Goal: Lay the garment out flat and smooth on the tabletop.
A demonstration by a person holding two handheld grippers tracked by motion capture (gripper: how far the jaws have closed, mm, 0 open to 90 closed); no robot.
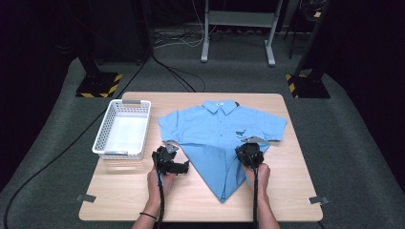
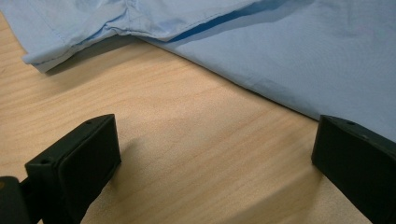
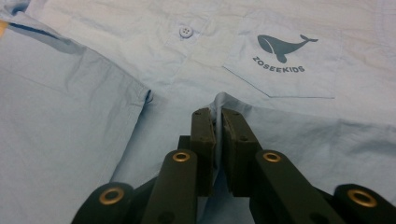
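A: Item one, blue shirt (image 1: pixel 217 131). Location?

B: Flat on the table (image 1: pixel 296 191), front up, collar at the far edge, just right of the white basket (image 1: pixel 122 129). Both lower sides lie folded in, so the hem runs to a point toward the person. Long axis: collar to point.

A: Item two, right gripper (image 1: pixel 249 151)?

B: Clamped on a raised fold of the shirt's cloth, just below the whale pocket (image 3: pixel 280 58); the fabric edge shows pinched between the black jaws. It sits on the shirt's right side, the body of the shirt lying to its left and ahead.

A: Item three, left gripper (image 1: pixel 184 166)?

B: Jaws wide apart, nothing between them, over bare wood just off the shirt's left folded edge, between basket and shirt. The shirt lies ahead and to its right.

A: Nearer hand?

B: The right one, already holding cloth. I judge any fold would carry that edge leftward across the long axis.
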